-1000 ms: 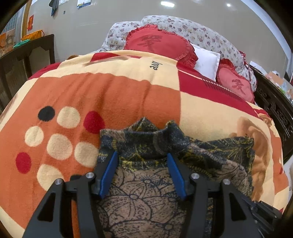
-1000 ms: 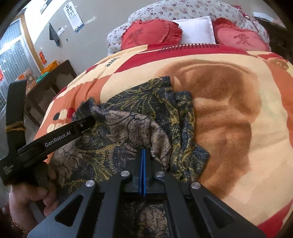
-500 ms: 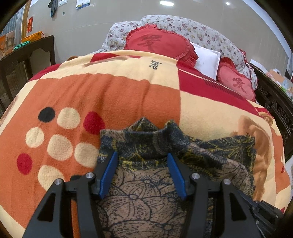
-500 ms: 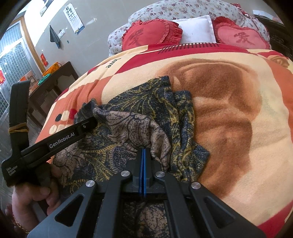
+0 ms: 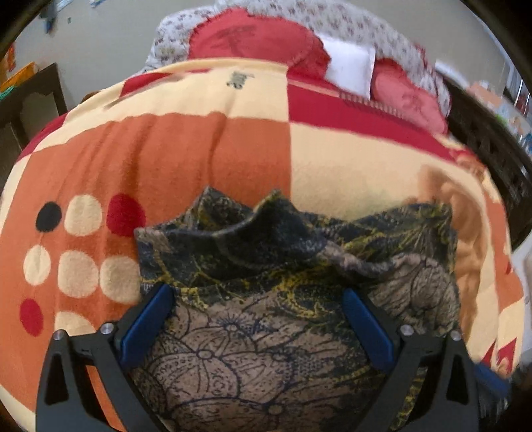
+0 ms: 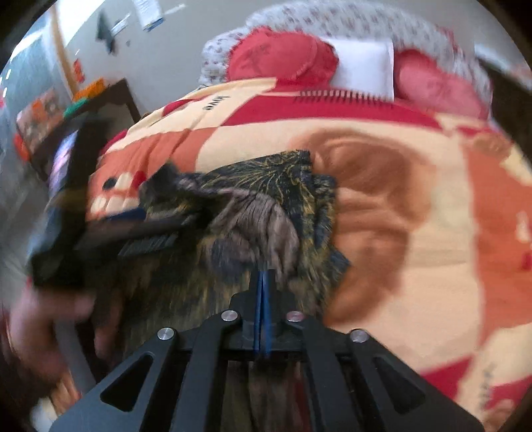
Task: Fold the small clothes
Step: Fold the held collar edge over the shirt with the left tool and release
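The garment (image 5: 252, 335) lies bunched, folding barely begun: the left gripper (image 5: 257, 299) is spread wide over it, the right gripper (image 6: 262, 282) pinches its edge.

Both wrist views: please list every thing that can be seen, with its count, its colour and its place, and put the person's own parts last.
Patterned garment: one, dark blue, yellow and brown, lying bunched on the blanket near both grippers.
Blanket: one, orange, cream and red with dots, covering the bed.
Round cushions: two, red, at the head of the bed.
Pillow: one, white, between the two cushions.
Floral bedding: one, pale with small flowers, behind the cushions.
Dark wooden furniture: one piece, left of the bed by the wall.
Left gripper: one, black with blue pads, jaws open on either side of the garment.
Right gripper: one, black with blue pads, jaws shut on a fold of the garment.
Person's hand: one, blurred, holding the left gripper.
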`<state>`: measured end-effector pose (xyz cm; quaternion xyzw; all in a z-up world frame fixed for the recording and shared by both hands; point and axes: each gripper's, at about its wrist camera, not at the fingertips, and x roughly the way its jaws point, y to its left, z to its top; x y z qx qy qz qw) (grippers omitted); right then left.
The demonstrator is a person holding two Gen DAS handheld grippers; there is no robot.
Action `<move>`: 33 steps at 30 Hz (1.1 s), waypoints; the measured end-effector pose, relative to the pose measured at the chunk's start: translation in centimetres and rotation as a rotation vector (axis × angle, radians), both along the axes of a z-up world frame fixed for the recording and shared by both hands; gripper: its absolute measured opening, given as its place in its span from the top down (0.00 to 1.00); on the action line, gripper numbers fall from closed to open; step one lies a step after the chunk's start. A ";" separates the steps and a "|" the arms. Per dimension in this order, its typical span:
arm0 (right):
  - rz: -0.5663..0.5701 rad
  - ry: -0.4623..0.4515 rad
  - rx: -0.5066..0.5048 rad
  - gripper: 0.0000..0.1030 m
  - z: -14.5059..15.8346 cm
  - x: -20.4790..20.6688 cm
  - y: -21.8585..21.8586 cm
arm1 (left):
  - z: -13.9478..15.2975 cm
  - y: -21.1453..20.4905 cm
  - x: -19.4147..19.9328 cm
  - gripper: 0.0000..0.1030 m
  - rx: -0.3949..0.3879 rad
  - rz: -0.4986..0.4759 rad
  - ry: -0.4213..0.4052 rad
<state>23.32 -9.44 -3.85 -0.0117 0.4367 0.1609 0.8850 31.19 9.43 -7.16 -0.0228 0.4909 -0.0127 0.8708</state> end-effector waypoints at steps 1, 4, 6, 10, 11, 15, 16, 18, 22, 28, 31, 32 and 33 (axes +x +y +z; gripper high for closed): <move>0.008 -0.010 0.002 0.95 0.2 -1.3 -0.2 | 0.3 -0.2 0.0 0.00 0.022 -0.017 0.020; 0.061 -0.059 0.035 0.95 0.5 -5.3 -0.1 | 3.2 0.6 -2.8 0.00 0.018 -0.030 -0.045; 0.106 -0.074 0.024 0.95 0.0 -7.1 0.7 | 5.0 1.3 -6.1 0.00 -0.004 -0.055 -0.110; 0.149 -0.068 -0.042 0.95 -3.5 -8.6 1.2 | 4.5 2.0 -14.1 0.00 -0.066 -0.094 -0.150; 0.143 -0.071 -0.002 0.95 -3.9 -8.6 0.7 | 3.8 1.6 -15.2 0.00 -0.056 -0.103 -0.140; 0.140 -0.050 0.066 0.95 -4.0 -8.1 -0.2 | -0.8 0.2 -17.3 0.00 -0.016 -0.105 -0.057; 0.140 -0.051 0.068 0.95 -4.1 -8.1 -0.3 | -1.1 0.7 -17.5 0.00 -0.069 -0.082 -0.070; 0.141 -0.056 0.068 0.95 -4.2 -8.3 -0.2 | -1.2 1.0 -17.5 0.00 -0.097 -0.077 -0.082; 0.142 -0.052 0.082 0.95 -4.3 -8.2 -0.3 | -1.4 1.0 -17.4 0.00 -0.095 -0.078 -0.100; 0.140 -0.016 0.106 0.95 -3.9 -7.8 -0.7 | -0.5 1.1 -18.2 0.01 -0.093 -0.055 -0.072; 0.074 0.010 0.110 0.94 -2.1 -9.1 -1.6 | 1.1 1.8 -20.7 0.01 -0.115 -0.033 -0.082; 0.052 0.003 0.105 0.92 -1.6 -10.0 -2.0 | 1.8 1.7 -21.9 0.01 -0.116 -0.038 -0.090; 0.028 -0.003 0.088 0.91 -1.3 -11.1 -2.5 | 2.2 1.4 -23.1 0.01 -0.110 -0.044 -0.094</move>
